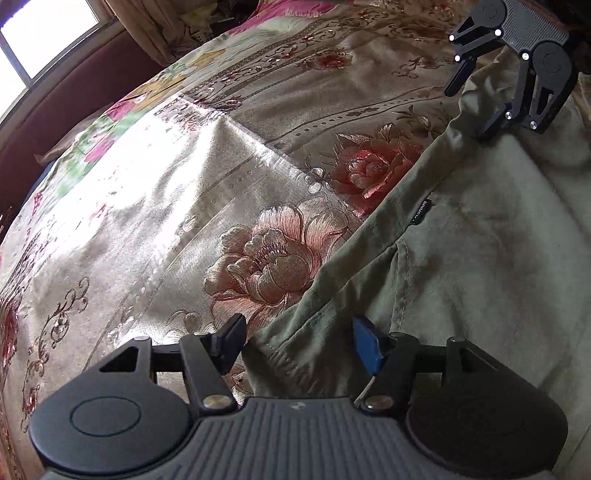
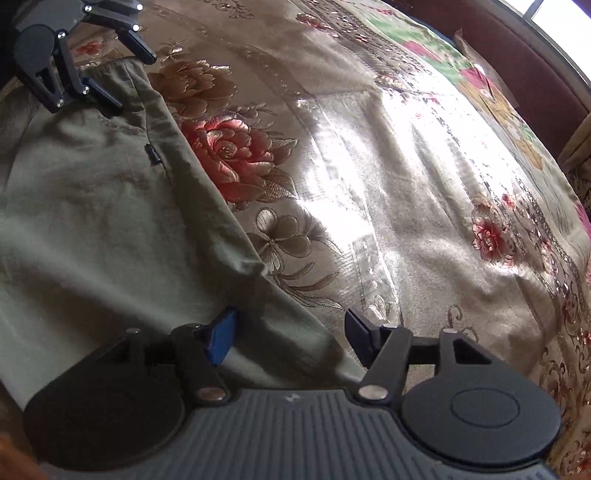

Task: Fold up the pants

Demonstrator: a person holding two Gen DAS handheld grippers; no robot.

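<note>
Olive-green pants [image 1: 461, 240] lie flat on a floral bedspread [image 1: 166, 221]; they also show in the right wrist view [image 2: 92, 206]. My left gripper [image 1: 299, 345] is open, its jaws straddling one corner of the pants' edge, low over the cloth. My right gripper [image 2: 288, 338] is open and straddles the opposite corner of the same edge. Each gripper shows in the other's view: the right one [image 1: 474, 107] and the left one [image 2: 131, 79], both open at the cloth's edge. A small black label [image 1: 421, 212] sits on the side seam.
The shiny floral bedspread [image 2: 388, 184] covers the bed beyond the pants. A dark red headboard or wall [image 1: 74, 96] and a bright window [image 1: 40, 33] lie at the far side, with curtains [image 1: 155, 26] beside them.
</note>
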